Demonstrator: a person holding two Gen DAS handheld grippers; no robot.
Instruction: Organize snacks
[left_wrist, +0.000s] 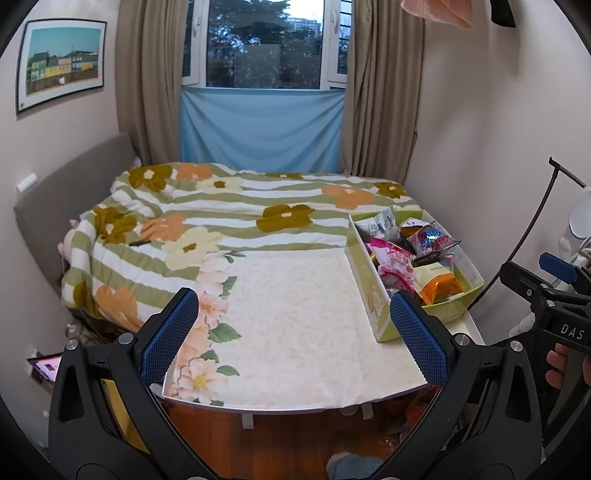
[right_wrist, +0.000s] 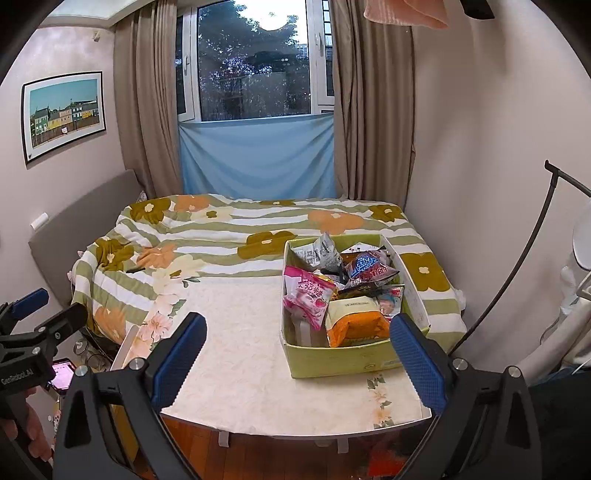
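Note:
A green cardboard box (right_wrist: 332, 360) full of several snack packets stands on the right side of a small table (right_wrist: 240, 354) with a floral cloth. On top lie a pink packet (right_wrist: 308, 297), an orange and cream bag (right_wrist: 356, 321), a red and blue packet (right_wrist: 369, 271) and a grey packet (right_wrist: 325, 251). The same box (left_wrist: 373, 295) shows at the right in the left wrist view. My left gripper (left_wrist: 295, 332) is open over the table's near edge, nothing between its fingers. My right gripper (right_wrist: 299, 354) is open too, just short of the box's front wall.
A bed with a flowered, green-striped quilt (right_wrist: 258, 229) lies right behind the table. Curtains and a window fill the back wall. A black stand (right_wrist: 517, 266) leans at the right. A phone (right_wrist: 62, 374) glows on the floor at the left. Wooden floor shows below the table edge.

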